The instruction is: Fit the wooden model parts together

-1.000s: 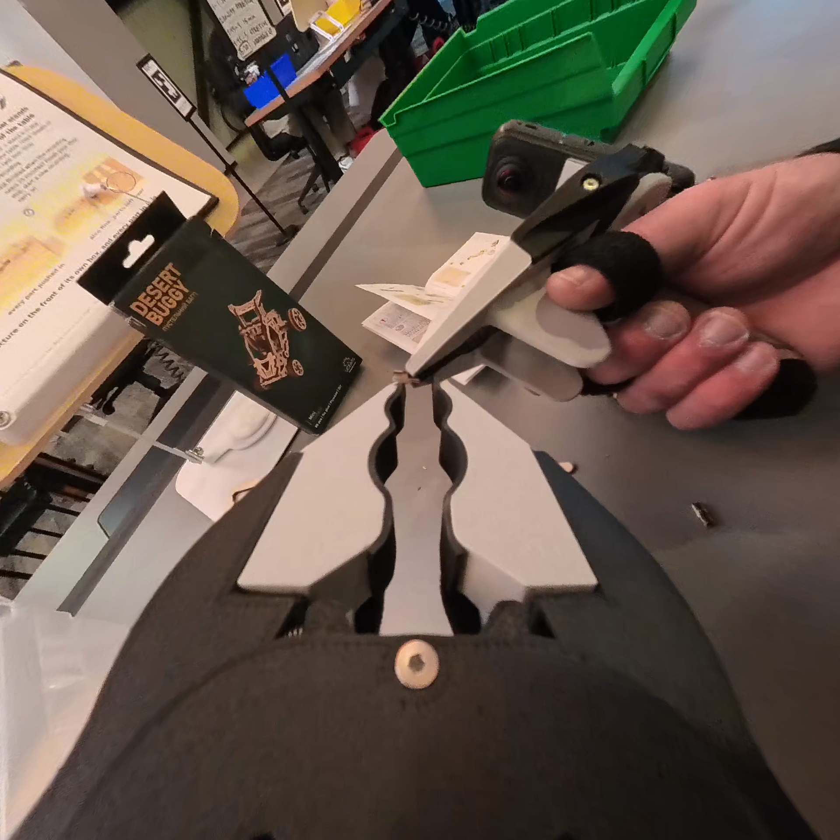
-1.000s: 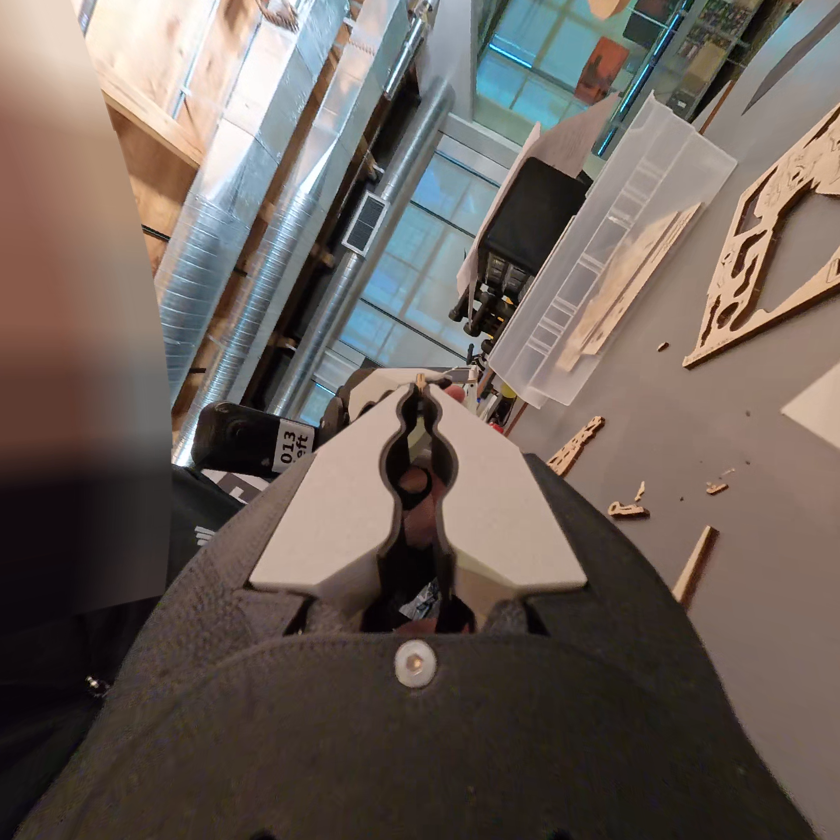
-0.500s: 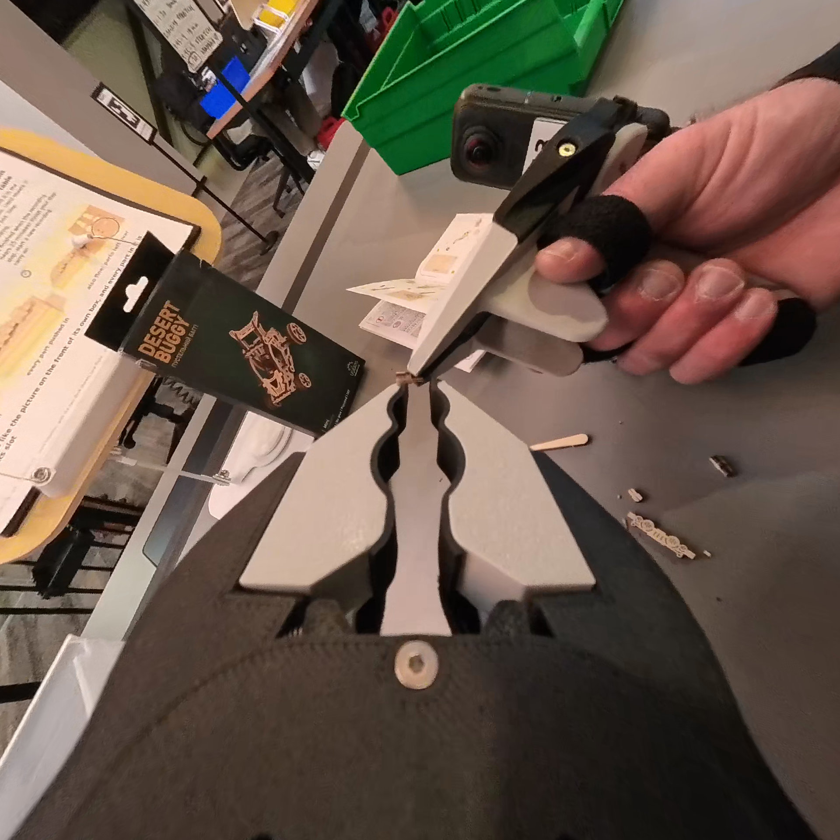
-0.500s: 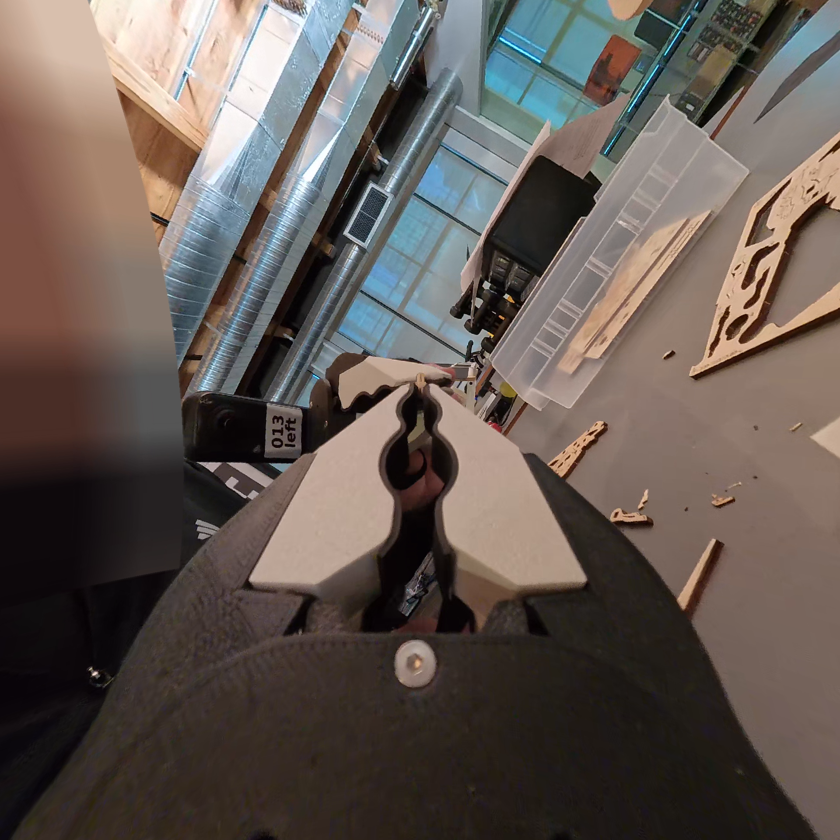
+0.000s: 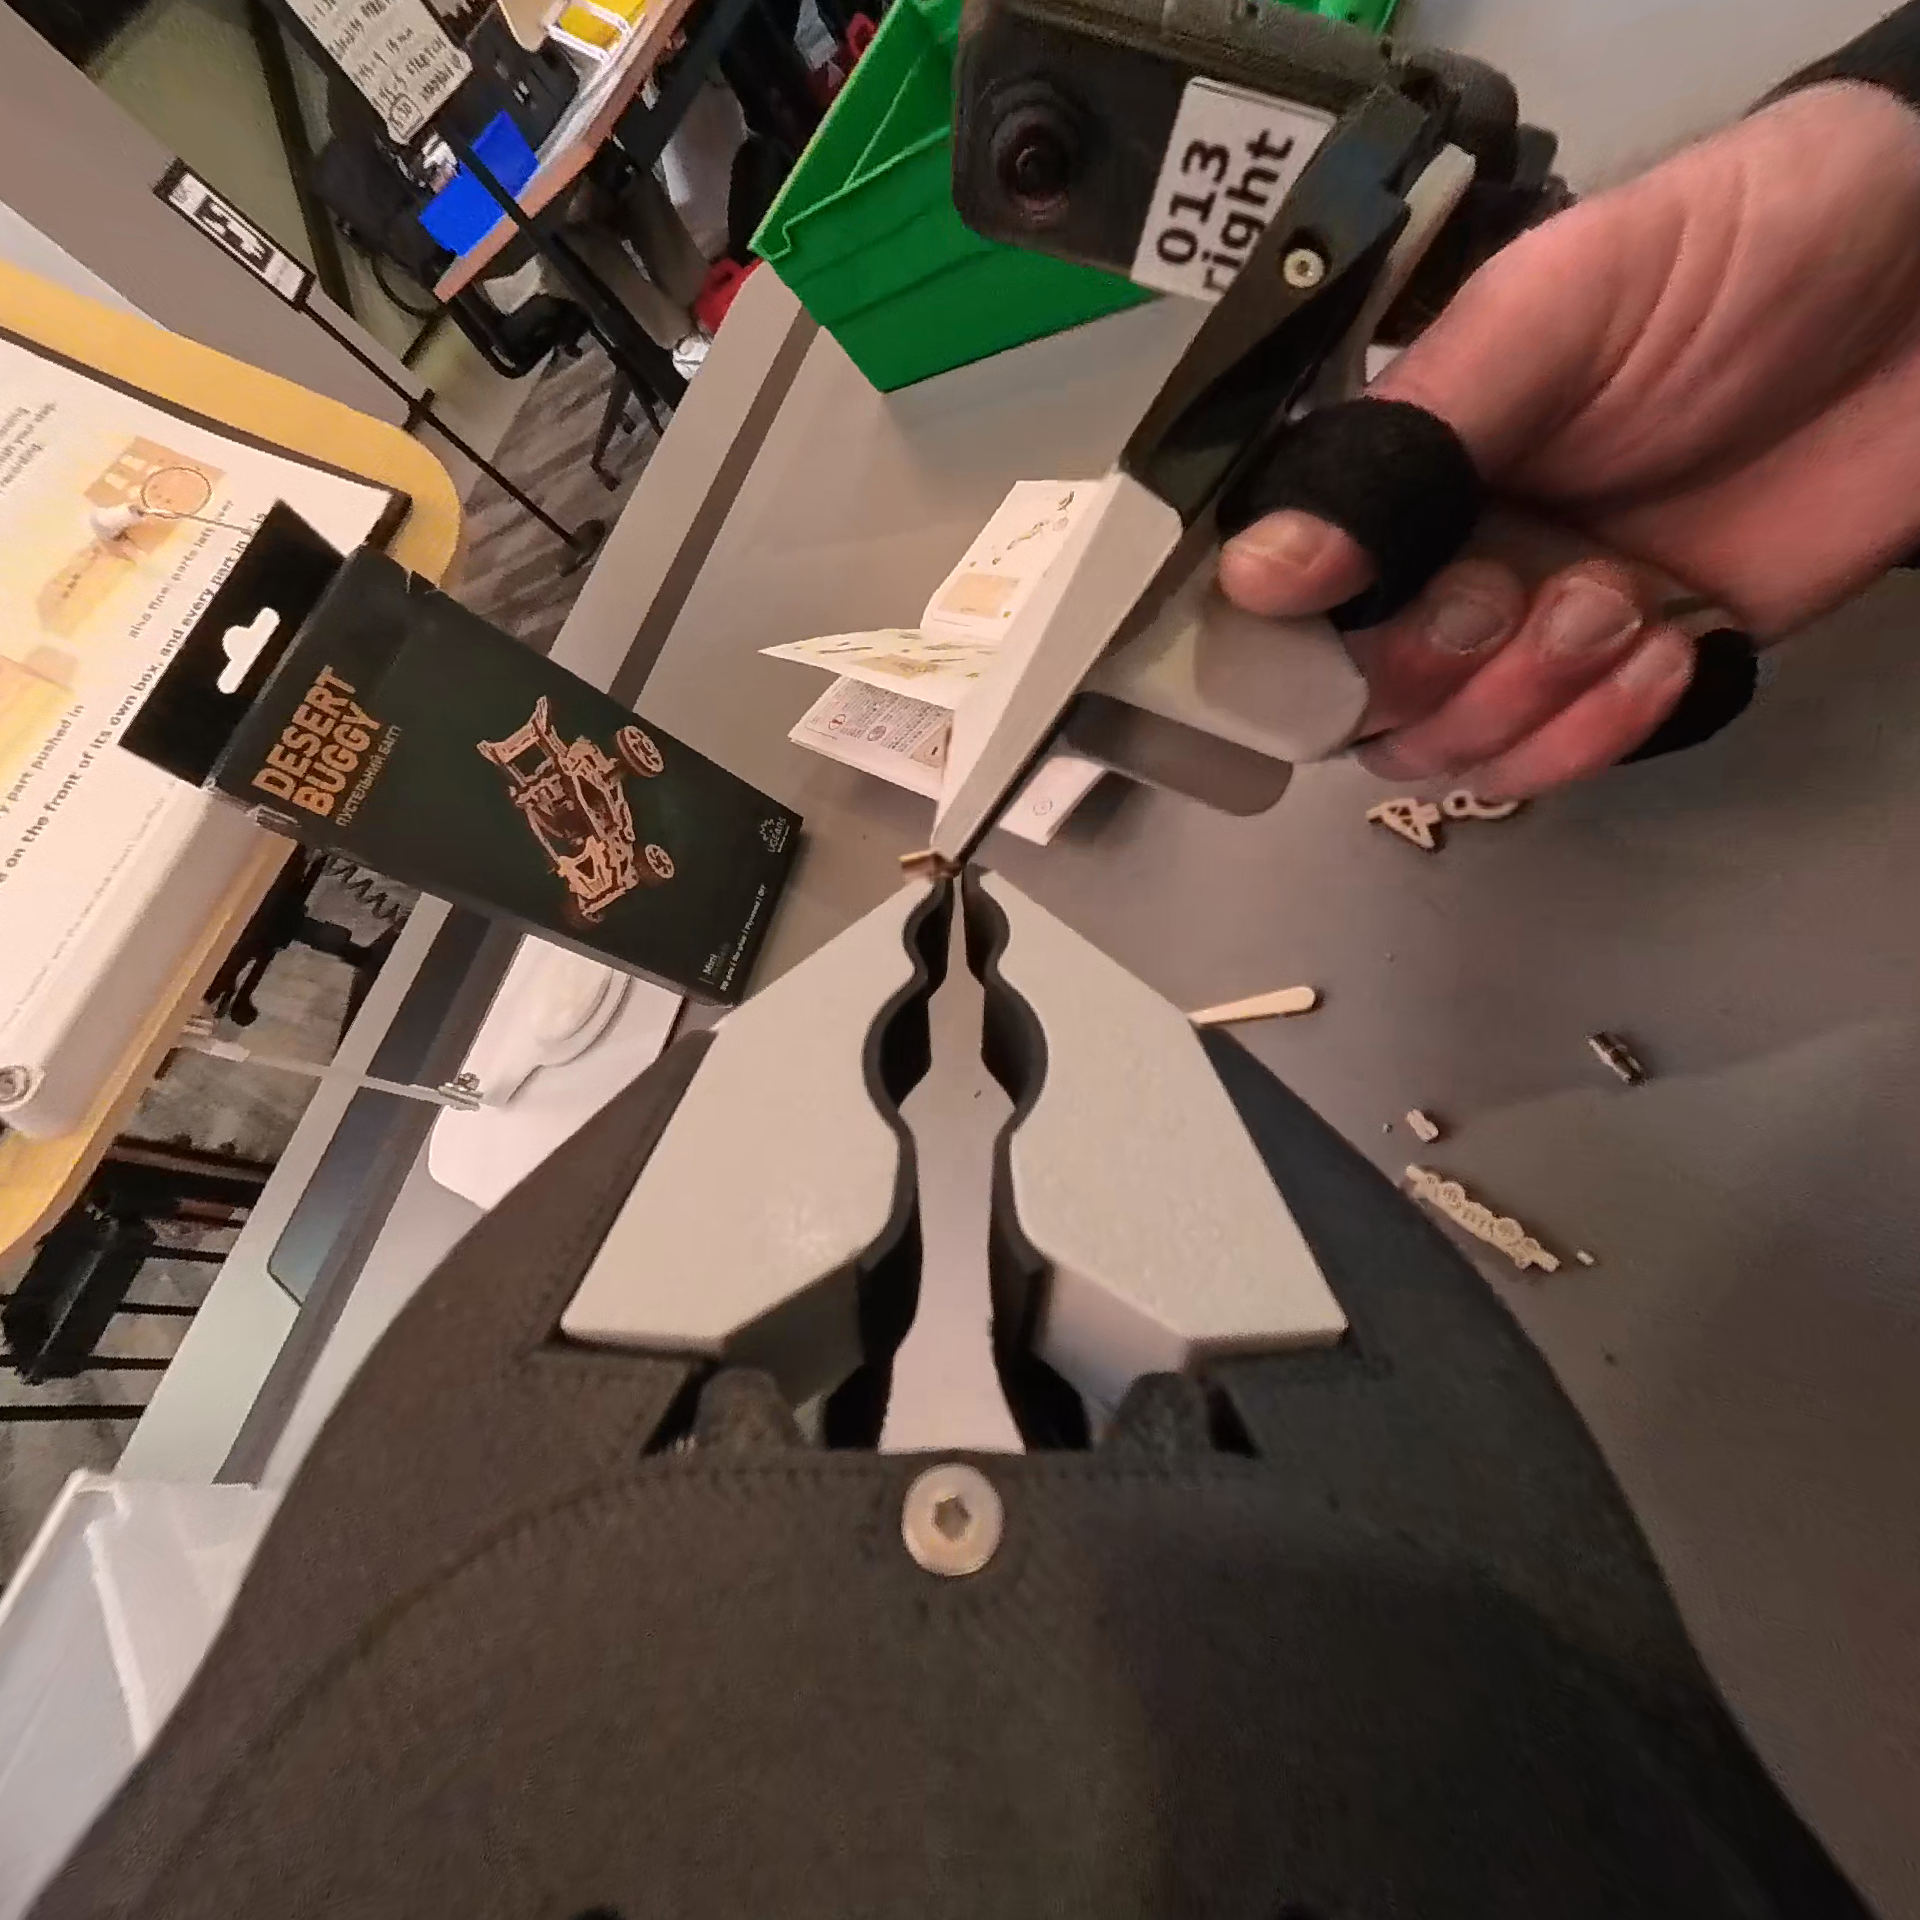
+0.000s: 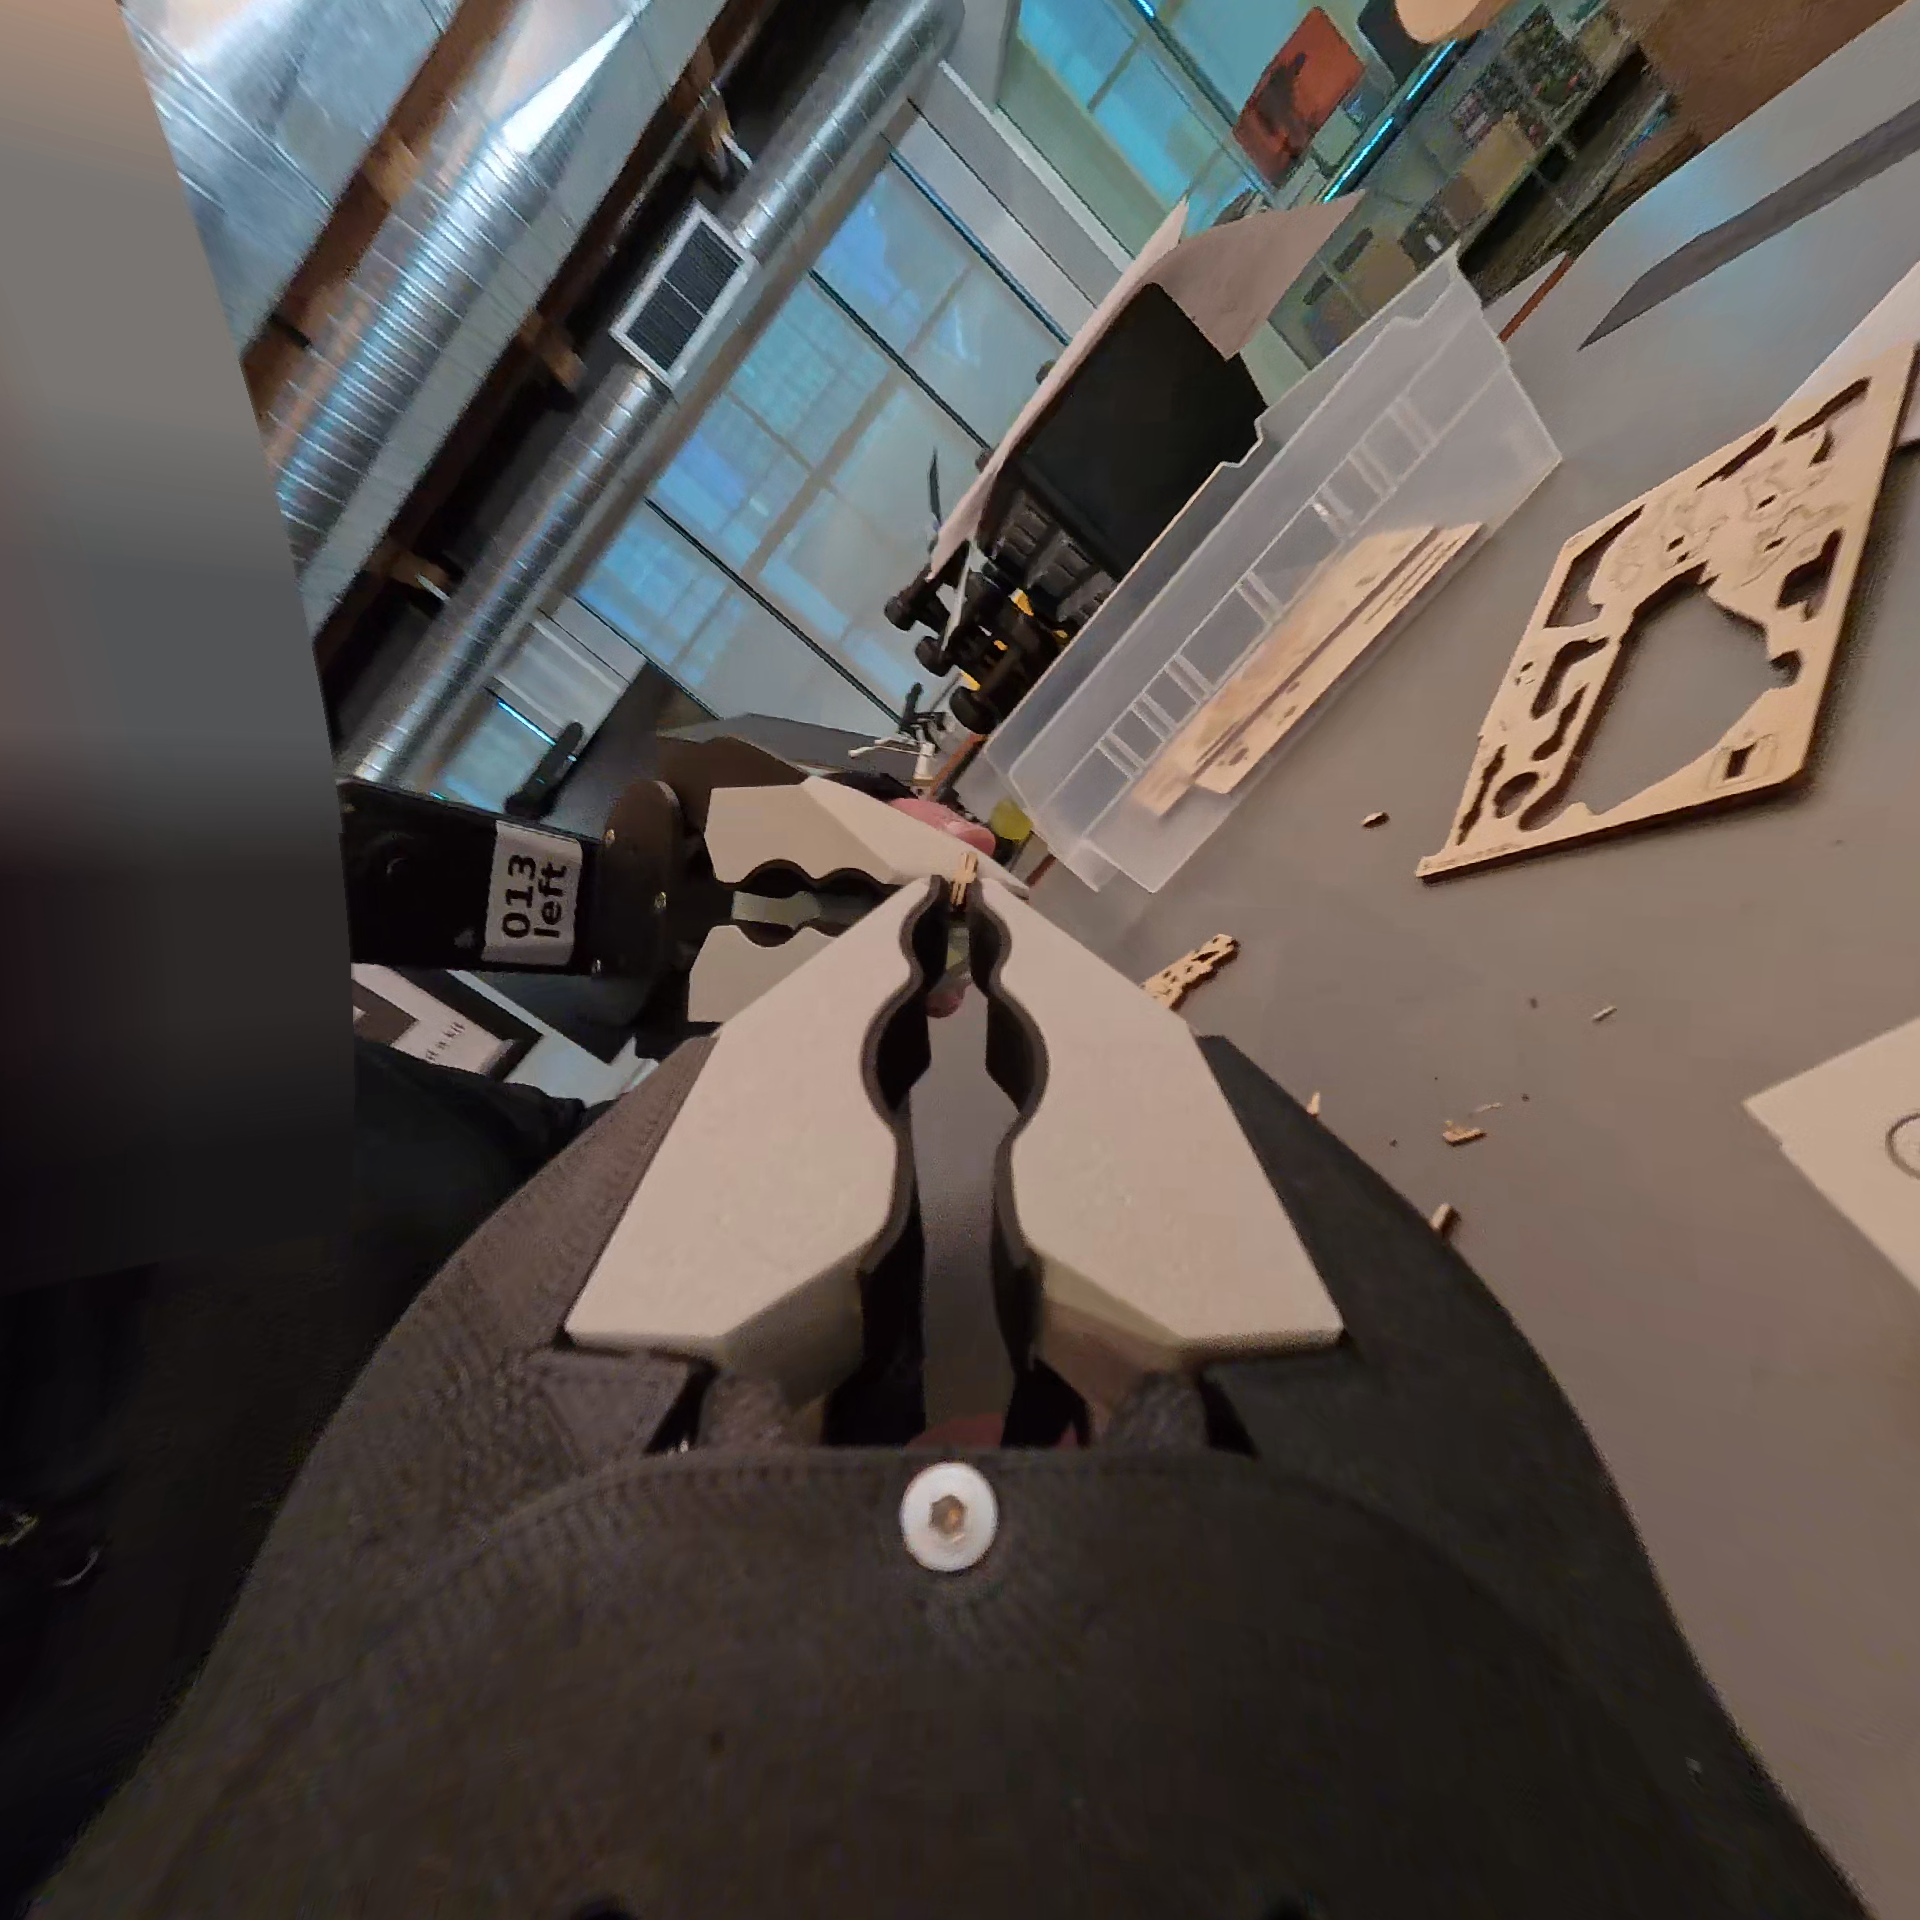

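In the left wrist view my left gripper (image 5: 943, 883) and my right gripper (image 5: 950, 847) meet tip to tip above the grey table (image 5: 1558, 1455). A tiny pale wooden part (image 5: 923, 860) sits where the tips meet. My right gripper comes in from the upper right, held by a hand (image 5: 1662, 416), with its fingers closed on the part. In the right wrist view my right gripper (image 6: 961, 906) pinches the same small cross-shaped part (image 6: 966, 881). My left gripper's fingers (image 6: 831, 831) lie side-on there and close toward that part; the lower fingertip is hidden.
A black model box (image 5: 499, 769), a folded instruction leaflet (image 5: 914, 675) and a green bin (image 5: 914, 239) lie ahead. A wooden stick (image 5: 1257, 1003) and scraps (image 5: 1475, 1226) lie on the right. A clear bin (image 6: 1278, 644) and a punched wooden sheet (image 6: 1683, 644) lie on the table.
Both grippers have stayed tip to tip on the tiny part. My right gripper and the hand have come closer and turned a little. The grasp has not visibly changed.
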Motion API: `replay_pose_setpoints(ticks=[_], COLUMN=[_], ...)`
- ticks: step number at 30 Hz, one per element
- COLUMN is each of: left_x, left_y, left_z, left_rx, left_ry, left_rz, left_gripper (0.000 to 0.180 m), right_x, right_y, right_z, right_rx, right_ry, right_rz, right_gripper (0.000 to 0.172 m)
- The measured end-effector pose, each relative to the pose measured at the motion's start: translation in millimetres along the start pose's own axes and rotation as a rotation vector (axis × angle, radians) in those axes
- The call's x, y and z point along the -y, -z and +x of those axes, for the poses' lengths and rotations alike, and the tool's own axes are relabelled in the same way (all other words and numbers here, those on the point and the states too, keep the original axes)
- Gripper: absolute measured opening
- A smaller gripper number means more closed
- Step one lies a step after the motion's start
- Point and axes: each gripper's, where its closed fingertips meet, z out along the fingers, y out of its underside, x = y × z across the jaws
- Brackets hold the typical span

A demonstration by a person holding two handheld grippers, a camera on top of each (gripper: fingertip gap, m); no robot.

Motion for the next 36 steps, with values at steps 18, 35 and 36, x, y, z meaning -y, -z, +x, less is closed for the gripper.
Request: replay_pose_setpoints(ticks=[18, 35, 36], left_x=[2.7, 9.0, 2.9], left_y=[1.7, 8.1, 9.4], left_z=[2.5, -3.0, -4.5], left_rx=[-0.027, -0.151, -0.152], left_ry=[0.05, 0.427, 0.436], left_rz=[0.071, 0.296, 0.273], left_gripper=[0.004, 0.0, 0.0], right_x=[-5.3, -0.9, -1.7], right_y=[0.8, 3.2, 5.7], right_z=[3.1, -11.8, -9.9], right_rx=[-0.1, -0.168, -0.185], right_ry=[0.105, 0.316, 0.336], right_rz=[-0.11, -0.23, -0.239], right_gripper=[0.001, 0.019, 0.019])
